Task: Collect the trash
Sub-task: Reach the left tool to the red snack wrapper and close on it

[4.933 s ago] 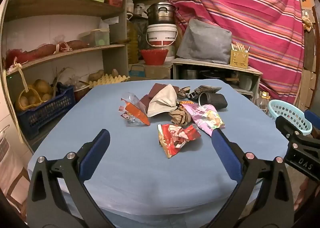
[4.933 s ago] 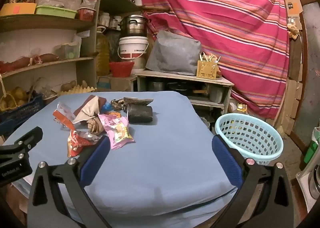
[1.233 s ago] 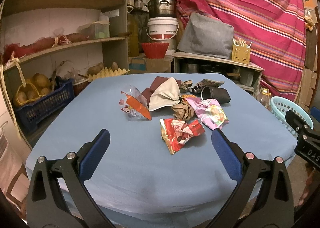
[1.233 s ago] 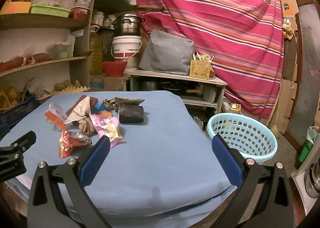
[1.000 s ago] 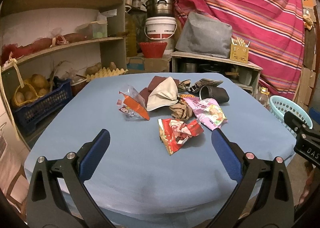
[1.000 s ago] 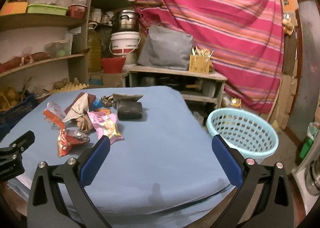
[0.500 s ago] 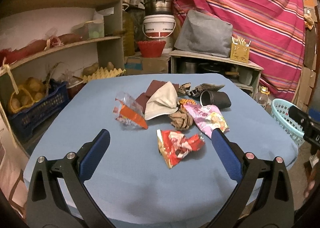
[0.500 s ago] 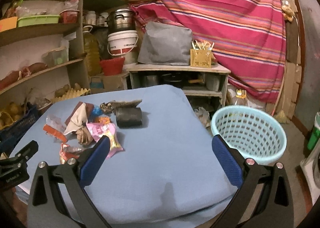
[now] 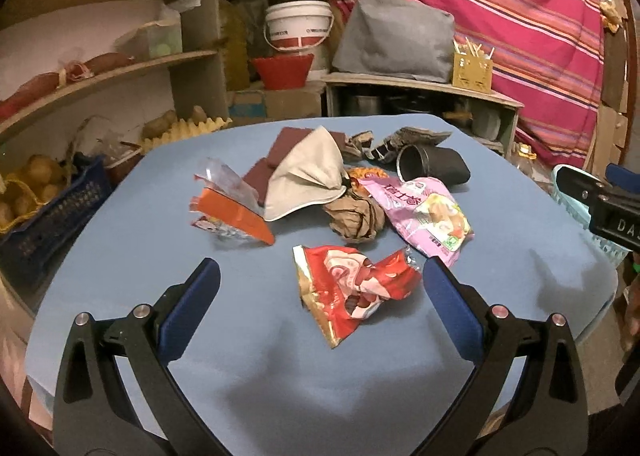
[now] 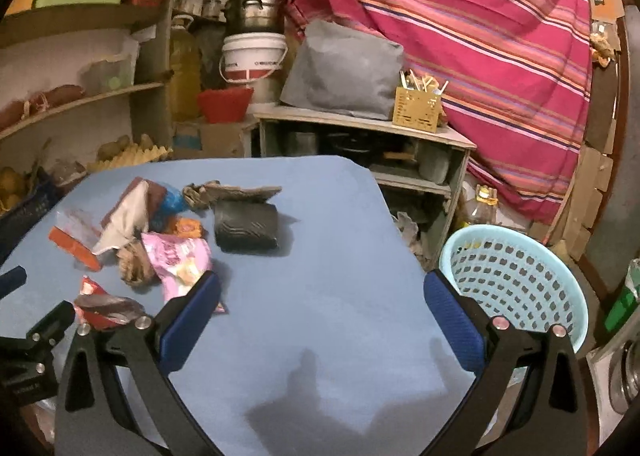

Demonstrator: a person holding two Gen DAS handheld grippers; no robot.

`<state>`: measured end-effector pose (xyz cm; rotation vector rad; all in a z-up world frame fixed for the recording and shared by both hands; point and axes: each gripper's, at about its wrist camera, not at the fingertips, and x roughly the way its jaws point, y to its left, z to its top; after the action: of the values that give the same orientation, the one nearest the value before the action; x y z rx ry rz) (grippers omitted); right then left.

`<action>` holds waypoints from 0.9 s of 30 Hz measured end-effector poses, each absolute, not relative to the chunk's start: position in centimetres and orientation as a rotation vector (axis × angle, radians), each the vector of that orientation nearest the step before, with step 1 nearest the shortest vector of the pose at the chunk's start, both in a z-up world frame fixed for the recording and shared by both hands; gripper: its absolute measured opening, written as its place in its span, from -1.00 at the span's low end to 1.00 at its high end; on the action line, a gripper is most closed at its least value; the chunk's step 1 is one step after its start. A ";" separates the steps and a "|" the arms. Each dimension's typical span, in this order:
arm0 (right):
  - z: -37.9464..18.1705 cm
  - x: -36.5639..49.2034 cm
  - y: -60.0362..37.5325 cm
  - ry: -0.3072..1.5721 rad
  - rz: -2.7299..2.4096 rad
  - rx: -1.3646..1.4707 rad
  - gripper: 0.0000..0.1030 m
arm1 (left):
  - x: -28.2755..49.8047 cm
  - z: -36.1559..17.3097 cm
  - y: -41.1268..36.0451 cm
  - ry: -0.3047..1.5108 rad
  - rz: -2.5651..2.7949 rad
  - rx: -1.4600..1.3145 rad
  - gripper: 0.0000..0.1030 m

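Blue table (image 9: 256, 368): red wrapper (image 9: 352, 288) is seen at twelve o'clock between spread left gripper (image 9: 320, 284) fingers; right gripper (image 10: 320, 288) is also held spread, empty.

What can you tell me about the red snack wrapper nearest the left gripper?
The red snack wrapper is a crumpled foil-like packet, red with white and pink print and a gold edge, torn open and lying flat on the blue table cover. It sits apart from the main trash pile, just ahead of the open left gripper, between its fingers' line but untouched. The pink wrapper lies just beyond it; contact is unclear.
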<state>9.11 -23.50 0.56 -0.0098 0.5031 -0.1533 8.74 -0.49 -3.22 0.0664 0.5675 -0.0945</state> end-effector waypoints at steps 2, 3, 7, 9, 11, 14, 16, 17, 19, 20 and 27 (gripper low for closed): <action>0.6 9.2 -23.7 0.489 -0.170 -0.021 0.92 | 9.3 -3.4 -0.9 0.580 -0.114 0.059 0.90; 0.6 9.2 -23.8 0.482 -0.183 -0.026 0.92 | 9.5 -3.4 -1.2 0.584 -0.124 0.057 0.90; 0.4 9.8 -24.4 0.489 -0.222 -0.024 0.92 | 10.5 -4.1 -2.6 0.593 -0.136 0.097 0.90; 0.2 10.1 -25.1 0.507 -0.225 0.004 0.92 | 11.1 -4.6 -3.0 0.612 -0.134 0.110 0.79; 0.1 10.3 -25.6 0.518 -0.226 0.027 0.92 | 11.4 -5.0 -3.1 0.628 -0.134 0.122 0.53; 0.0 10.5 -25.9 0.521 -0.232 0.043 0.92 | 12.2 -5.8 -2.9 0.658 -0.134 0.127 0.30; -0.1 10.7 -25.9 0.524 -0.237 0.052 0.92 | 12.6 -6.3 -2.8 0.679 -0.141 0.122 -0.01; -0.2 10.7 -25.9 0.526 -0.239 0.054 0.92 | 12.8 -6.5 -2.7 0.690 -0.143 0.122 -0.09; -0.4 10.9 -25.8 0.531 -0.235 0.058 0.92 | 12.9 -6.5 -2.4 0.692 -0.136 0.121 -0.20; -0.5 11.0 -25.5 0.535 -0.234 0.058 0.92 | 12.9 -6.5 -2.2 0.694 -0.134 0.121 -0.28; -1.3 11.8 -23.7 0.559 -0.196 0.055 0.92 | 12.4 -4.7 -0.3 0.666 -0.109 0.095 -0.40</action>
<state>11.76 -23.71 -1.27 0.0552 0.5585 -0.1956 12.36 -0.29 -4.67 0.0955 0.6664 -0.1092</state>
